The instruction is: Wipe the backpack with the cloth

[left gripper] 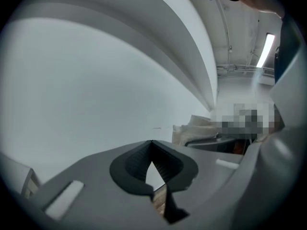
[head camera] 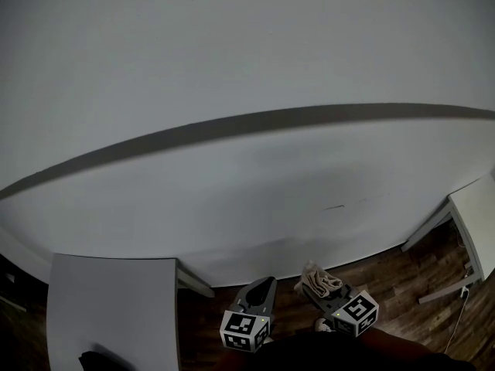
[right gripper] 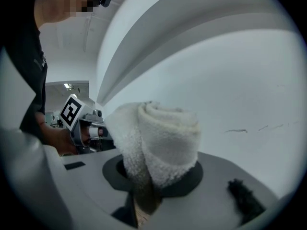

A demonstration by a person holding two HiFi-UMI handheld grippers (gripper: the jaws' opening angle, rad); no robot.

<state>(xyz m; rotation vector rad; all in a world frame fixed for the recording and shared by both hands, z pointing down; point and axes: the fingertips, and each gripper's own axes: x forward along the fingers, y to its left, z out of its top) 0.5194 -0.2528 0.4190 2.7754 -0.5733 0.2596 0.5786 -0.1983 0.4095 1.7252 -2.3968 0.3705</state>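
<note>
White wall fills nearly everything ahead of me, a dark band sweeping across it and dark wood floor at the bottom. Both tools are low and close to the body.

Right gripper first: its jaws are clamped on the cloth, a thick white terry bundle doubled over into a roll. The pinch sits low on the roll, I'd say so a fat padded end is left free for wiping. The roll's long axis runs straight out along the jaws, rounded end leading, aimed at the wall and slightly upward.

Left gripper: jaws closed tip to tip, nothing between them. It hangs just beside the right one, pointing the same way, probably spare for steadying the bag.

Further out there's a white table at lower left and another table's corner at far right. No backpack in any view. A dark shape sits at the near table's edge, but too little of it shows to name. No wiping yet, by my read.
</note>
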